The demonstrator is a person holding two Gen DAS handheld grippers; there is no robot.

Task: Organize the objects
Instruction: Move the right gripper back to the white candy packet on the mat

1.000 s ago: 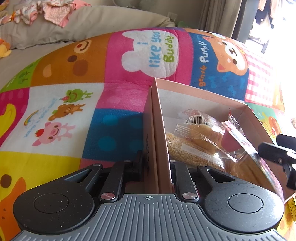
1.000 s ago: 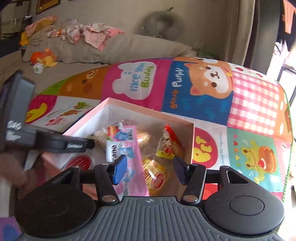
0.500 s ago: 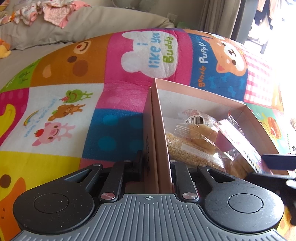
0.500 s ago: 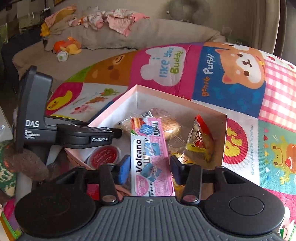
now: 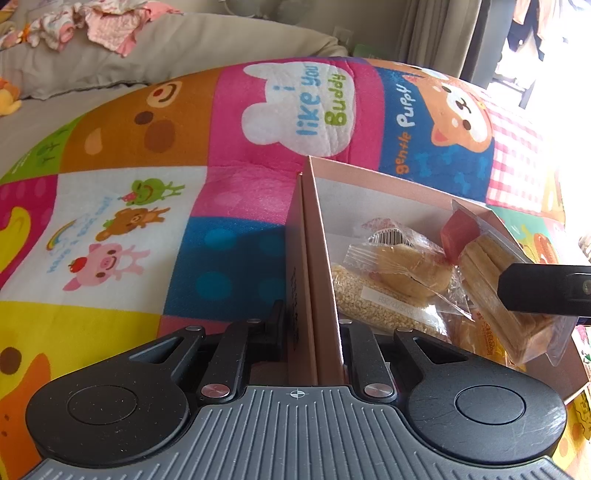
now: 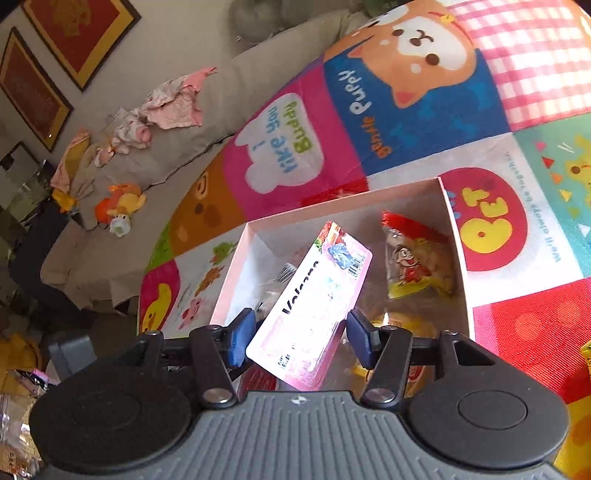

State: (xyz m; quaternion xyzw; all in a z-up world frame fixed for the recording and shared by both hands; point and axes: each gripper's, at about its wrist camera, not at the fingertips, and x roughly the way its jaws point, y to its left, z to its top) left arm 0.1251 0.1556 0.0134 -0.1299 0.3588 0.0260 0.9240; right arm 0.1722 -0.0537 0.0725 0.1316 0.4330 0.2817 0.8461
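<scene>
Left gripper [image 5: 314,332] pinching the box [image 5: 317,258] wall, fingertips hidden behind it. Right gripper [image 6: 297,334] squeezing the pink pack [image 6: 314,306], holding it tilted over the box [image 6: 236,273]. Pack's near end cut off, lettering washed out. Snacks [image 5: 402,269] lying inside.

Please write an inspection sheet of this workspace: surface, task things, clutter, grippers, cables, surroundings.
Surface: patchwork cartoon play mat.
Task things: pink box on the mat, holding wrapped snacks; pink Volcano wafer pack tilted above it.
Clutter: clothes and a plush toy on the beige sofa.
Grippers: left gripper shut on the box wall; right gripper holds the wafer pack.
Cables: nothing seen.
Surroundings: framed pictures, curtain.
</scene>
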